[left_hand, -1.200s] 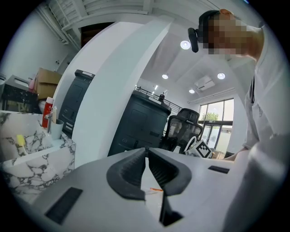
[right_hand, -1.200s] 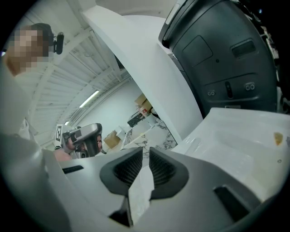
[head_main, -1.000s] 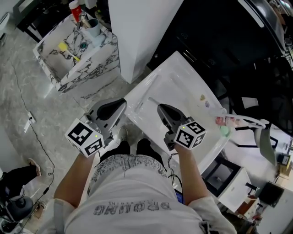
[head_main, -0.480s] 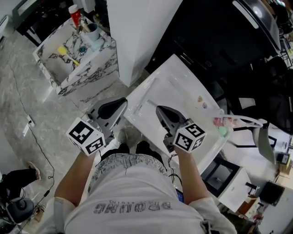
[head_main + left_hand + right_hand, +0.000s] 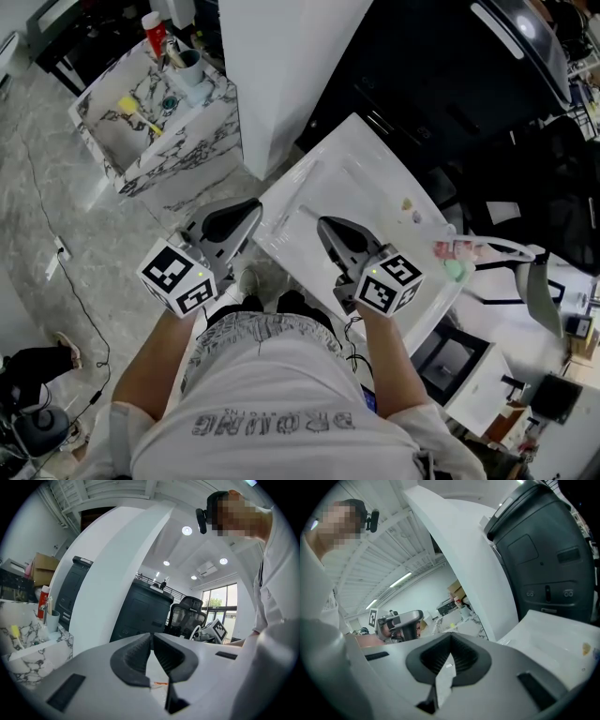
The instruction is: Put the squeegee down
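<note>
A slim white squeegee (image 5: 309, 212) lies flat on the white table (image 5: 375, 169), just past the tips of my right gripper (image 5: 323, 225). That gripper hovers over the near part of the table, shut, with nothing between its jaws (image 5: 451, 639). My left gripper (image 5: 251, 208) hangs beside the table's left edge, over the floor. It is shut and empty too (image 5: 152, 637). The squeegee does not show in either gripper view.
A marble-patterned stand (image 5: 155, 131) with a cup, a bottle and a yellow brush is at the far left. A white pillar (image 5: 281, 66) and a black cabinet (image 5: 450, 84) rise behind the table. Small bits (image 5: 410, 208) and a pink-and-green item (image 5: 455, 255) lie at its right end.
My right gripper has lifted a little off the table, away from the squeegee. The left gripper has stayed where it was.
</note>
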Demonstrator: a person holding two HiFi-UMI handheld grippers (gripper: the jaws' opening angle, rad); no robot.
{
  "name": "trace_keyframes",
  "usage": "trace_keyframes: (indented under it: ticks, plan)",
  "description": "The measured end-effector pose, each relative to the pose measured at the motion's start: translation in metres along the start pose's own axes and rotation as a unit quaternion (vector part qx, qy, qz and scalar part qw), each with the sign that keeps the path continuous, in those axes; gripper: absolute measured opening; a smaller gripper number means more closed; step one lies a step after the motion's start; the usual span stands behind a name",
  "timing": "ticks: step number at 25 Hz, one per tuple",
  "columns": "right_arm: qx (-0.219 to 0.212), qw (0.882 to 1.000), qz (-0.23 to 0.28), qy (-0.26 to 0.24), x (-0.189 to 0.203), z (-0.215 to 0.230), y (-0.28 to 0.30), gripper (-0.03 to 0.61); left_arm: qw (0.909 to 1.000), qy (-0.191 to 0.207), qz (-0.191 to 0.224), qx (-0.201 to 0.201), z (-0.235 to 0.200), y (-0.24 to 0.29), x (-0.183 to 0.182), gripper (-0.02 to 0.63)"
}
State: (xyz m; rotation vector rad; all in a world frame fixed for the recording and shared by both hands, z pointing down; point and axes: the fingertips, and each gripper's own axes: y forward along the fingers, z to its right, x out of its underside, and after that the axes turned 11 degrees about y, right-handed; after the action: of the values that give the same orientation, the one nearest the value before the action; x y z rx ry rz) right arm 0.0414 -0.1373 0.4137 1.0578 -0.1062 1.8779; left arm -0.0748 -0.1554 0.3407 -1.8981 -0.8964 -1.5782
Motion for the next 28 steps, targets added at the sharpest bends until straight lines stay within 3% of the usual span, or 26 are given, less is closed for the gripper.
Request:
trace_keyframes:
  ticks: [28]
  plan:
    - [-0.035,0.999,0.008,-0.006,-0.007,-0.017,-0.008,0.006,0.9999,0.001,0.005,-0.015,0.014,0.001,-0.002,0.037]
